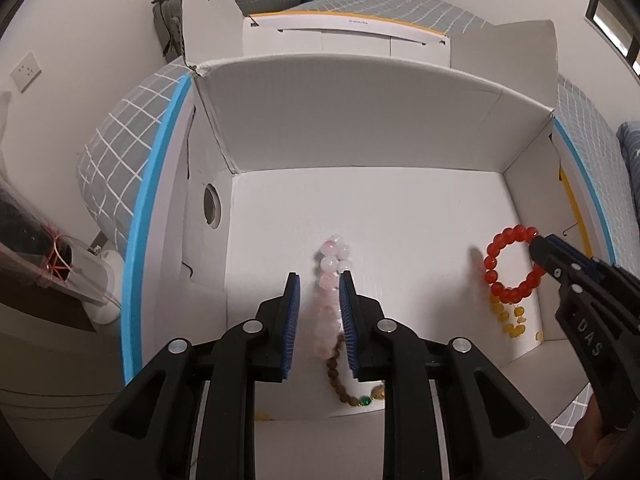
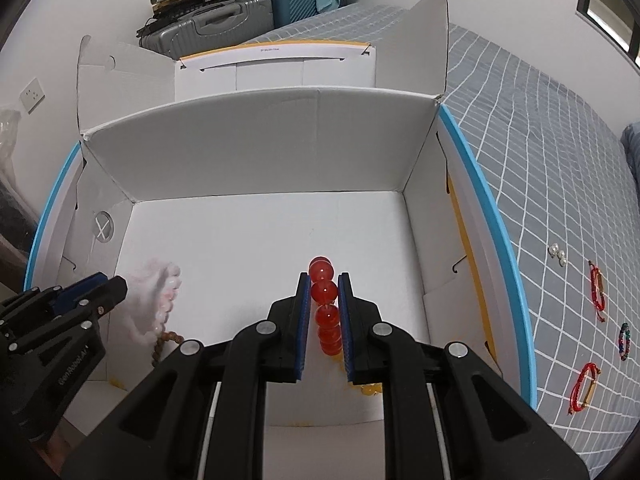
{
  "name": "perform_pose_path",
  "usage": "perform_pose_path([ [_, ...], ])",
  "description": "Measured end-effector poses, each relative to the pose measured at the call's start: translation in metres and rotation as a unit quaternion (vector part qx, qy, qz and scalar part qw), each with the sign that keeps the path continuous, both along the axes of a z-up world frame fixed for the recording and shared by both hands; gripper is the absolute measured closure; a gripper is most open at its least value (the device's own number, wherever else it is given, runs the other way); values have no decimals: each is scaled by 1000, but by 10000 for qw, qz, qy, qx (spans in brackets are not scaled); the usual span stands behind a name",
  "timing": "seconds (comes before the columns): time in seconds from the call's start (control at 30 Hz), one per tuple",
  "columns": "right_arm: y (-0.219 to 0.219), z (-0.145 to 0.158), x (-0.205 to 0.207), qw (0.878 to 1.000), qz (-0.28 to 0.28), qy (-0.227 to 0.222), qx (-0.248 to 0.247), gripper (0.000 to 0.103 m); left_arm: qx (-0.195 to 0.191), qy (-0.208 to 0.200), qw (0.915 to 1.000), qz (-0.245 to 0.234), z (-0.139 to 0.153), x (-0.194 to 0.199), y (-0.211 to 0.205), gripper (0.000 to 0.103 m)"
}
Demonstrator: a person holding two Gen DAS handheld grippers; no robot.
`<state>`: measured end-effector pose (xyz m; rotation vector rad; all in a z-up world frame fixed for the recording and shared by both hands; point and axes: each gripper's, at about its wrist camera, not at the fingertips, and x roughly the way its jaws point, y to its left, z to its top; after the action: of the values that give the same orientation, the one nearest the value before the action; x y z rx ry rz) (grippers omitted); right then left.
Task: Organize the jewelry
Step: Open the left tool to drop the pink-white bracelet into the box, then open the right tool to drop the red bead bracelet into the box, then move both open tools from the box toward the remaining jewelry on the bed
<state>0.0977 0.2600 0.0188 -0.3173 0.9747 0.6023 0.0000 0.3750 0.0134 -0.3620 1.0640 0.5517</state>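
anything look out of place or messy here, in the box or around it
Yes. Several pieces lie outside the white box on the grid bedspread: two red cord bracelets, a dark beaded bracelet and small pearls. Inside, the brown bead strand and yellow beads lie loosely strewn, not sorted.

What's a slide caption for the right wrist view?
Right gripper clamps a red bead bracelet over the white box.
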Motion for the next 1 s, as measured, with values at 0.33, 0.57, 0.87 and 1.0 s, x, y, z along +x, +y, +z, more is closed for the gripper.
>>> perform_pose_path([
  [0.33,-14,20,-5,9994,-45,-283,215,39,289,-258,9992,35,21,-11,-7,31],
  [0.57,-23,31,-6,9985,-147,-440,282,15,438,-468,9979,52,36,-19,-13,11],
  [0.87,-36,44,-9,9974,-170,-618,323,8,692,-616,9957,2,48,-25,-23,6],
  [1.0,-49,50,-8,9968,-252,-666,373,8,667,-660,9956,-27,52,-25,-29,6],
])
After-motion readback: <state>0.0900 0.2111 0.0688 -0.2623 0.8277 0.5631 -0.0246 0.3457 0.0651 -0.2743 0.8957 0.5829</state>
